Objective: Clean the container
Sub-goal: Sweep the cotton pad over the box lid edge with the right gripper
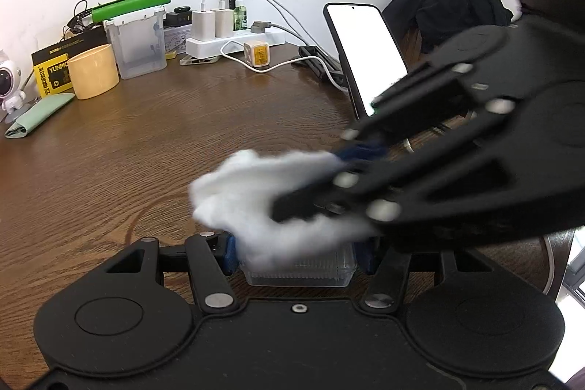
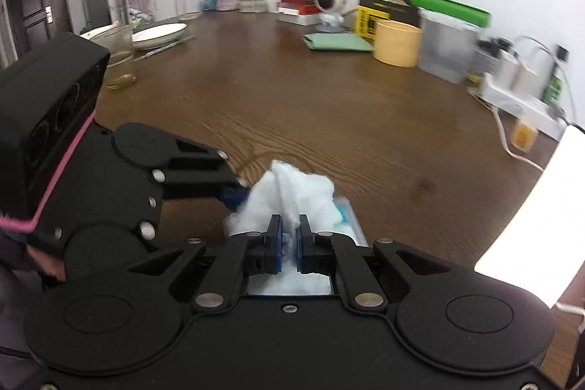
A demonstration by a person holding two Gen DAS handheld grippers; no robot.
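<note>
A small clear plastic container [image 1: 303, 271] is clamped between the blue pads of my left gripper [image 1: 298, 256], low in the left wrist view. My right gripper [image 2: 290, 238] is shut on a white crumpled cloth [image 2: 292, 196] and presses it onto the container [image 2: 347, 214]. In the left wrist view the cloth [image 1: 248, 192] covers the container's top, and the right gripper [image 1: 314, 185] reaches in from the right. In the right wrist view the left gripper [image 2: 236, 194] comes in from the left. The container's inside is hidden by the cloth.
A brown wooden table [image 1: 182, 134] carries a yellow cup [image 1: 93, 70], a clear box with a green lid [image 1: 137, 44], a power strip with chargers [image 1: 226, 39], a propped phone [image 1: 365, 53], a green cloth [image 2: 338, 42], a glass [image 2: 119, 55] and plates [image 2: 157, 33].
</note>
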